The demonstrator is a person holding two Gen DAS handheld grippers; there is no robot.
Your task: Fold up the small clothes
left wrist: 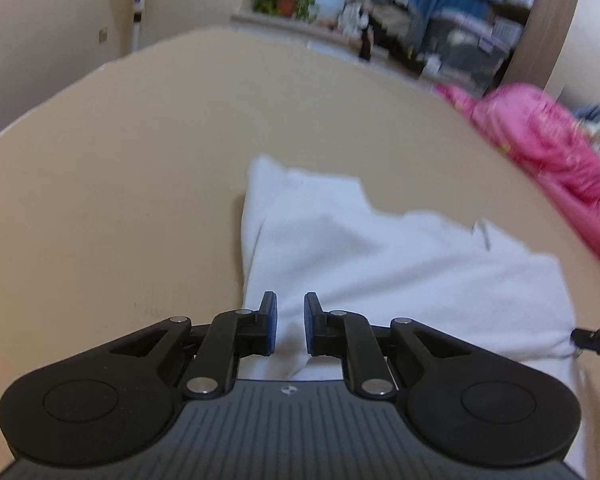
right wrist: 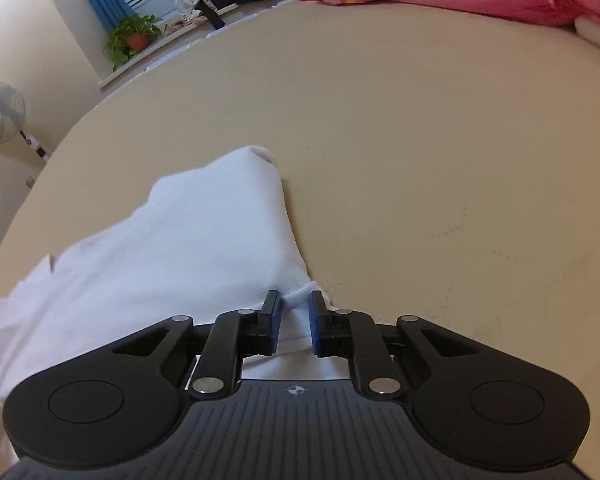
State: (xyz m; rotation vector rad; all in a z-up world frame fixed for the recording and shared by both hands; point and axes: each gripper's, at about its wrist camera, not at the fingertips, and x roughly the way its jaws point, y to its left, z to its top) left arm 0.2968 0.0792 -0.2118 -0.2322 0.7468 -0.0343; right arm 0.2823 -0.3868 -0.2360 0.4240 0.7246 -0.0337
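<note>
I hold one white knitted cotton garment (left wrist: 380, 264) on the beige bed sheet (left wrist: 120, 180), stretched between my tongs: the left gripper (left wrist: 290, 322) pinches its left corner, the right gripper (right wrist: 294, 322) its right corner. It extends away from both; blur hides its far hem.

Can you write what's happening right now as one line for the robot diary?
step: folding | item: white garment on beige surface | left gripper: cloth between jaws | right gripper: cloth between jaws
</note>
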